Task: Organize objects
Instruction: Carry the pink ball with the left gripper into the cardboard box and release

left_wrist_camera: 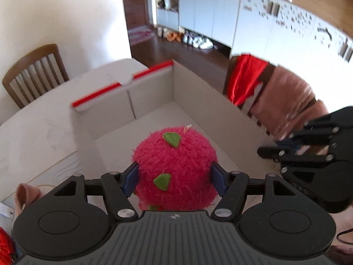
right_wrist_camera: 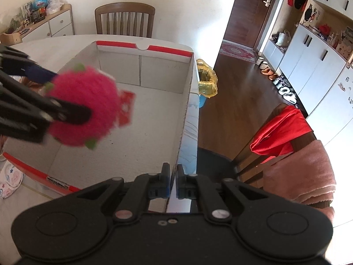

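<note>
While the left gripper (left_wrist_camera: 174,176) holds the pink plush ball (left_wrist_camera: 175,167) between its blue pads above the open cardboard box (right_wrist_camera: 187,101), the right gripper (right_wrist_camera: 173,176) pinches the box's side wall.

the right gripper (right_wrist_camera: 173,176) clamped the cardboard box (right_wrist_camera: 154,114) wall; the left gripper (right_wrist_camera: 66,97) held a pink plush ball (right_wrist_camera: 88,101) over it.

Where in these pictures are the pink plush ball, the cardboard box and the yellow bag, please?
pink plush ball (left_wrist_camera: 176,165): left wrist view, fuzzy middle between the pads.
cardboard box (right_wrist_camera: 163,75): right wrist view, inner far wall.
yellow bag (right_wrist_camera: 207,79): right wrist view, crumpled upper part beside the box.
</note>
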### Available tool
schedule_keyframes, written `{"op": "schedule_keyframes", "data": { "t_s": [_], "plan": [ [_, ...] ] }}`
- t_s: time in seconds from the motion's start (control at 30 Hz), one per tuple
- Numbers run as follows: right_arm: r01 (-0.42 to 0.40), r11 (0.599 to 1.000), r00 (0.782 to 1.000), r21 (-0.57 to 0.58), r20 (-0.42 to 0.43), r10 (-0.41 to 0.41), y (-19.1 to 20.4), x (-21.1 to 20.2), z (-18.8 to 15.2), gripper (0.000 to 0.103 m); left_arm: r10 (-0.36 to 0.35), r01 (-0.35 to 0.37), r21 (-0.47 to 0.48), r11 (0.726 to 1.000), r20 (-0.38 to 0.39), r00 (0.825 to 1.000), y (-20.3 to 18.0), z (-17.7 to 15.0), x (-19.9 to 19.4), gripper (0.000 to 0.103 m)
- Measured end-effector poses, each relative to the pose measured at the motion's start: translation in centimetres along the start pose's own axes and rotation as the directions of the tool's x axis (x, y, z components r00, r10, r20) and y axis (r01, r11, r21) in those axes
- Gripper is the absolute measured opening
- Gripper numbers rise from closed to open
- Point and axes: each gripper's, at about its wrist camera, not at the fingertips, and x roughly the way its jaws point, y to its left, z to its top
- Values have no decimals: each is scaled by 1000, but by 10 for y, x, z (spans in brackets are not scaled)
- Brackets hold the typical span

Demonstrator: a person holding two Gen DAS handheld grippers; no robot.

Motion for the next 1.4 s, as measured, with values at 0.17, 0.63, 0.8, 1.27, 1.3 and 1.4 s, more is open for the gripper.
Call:
{"op": "schedule_keyframes", "data": {
  "t_s": [0.17,0.63,0.8,1.27,1.3,1.4],
  "plan": [
    [0,1000,1000,3,-4,0,-2,1,0,4,-28,29,5,1000,-117,993,-5,0,30,66],
    [2,1000,1000,9,-13,-2,-1,3,0,4,-27,32,21,999,-208,978,-1,-9,58,74],
    [3,1000,1000,11,-13,-3,-2,4,0,4,-40,43,11,999,-204,978,-1,-8,55,76],
    [-5,999,1000,43,-18,6,-6,4,3,4,-56,56,-3,998,-90,994,6,-5,7,79],
    [-4,999,1000,42,-19,5,-6,4,3,4,-58,58,-9,998,-77,995,8,-4,1,79],
    [-2,999,1000,42,-20,3,-6,4,3,4,-64,64,-20,998,-36,997,15,-5,-19,79]
  ]
}}
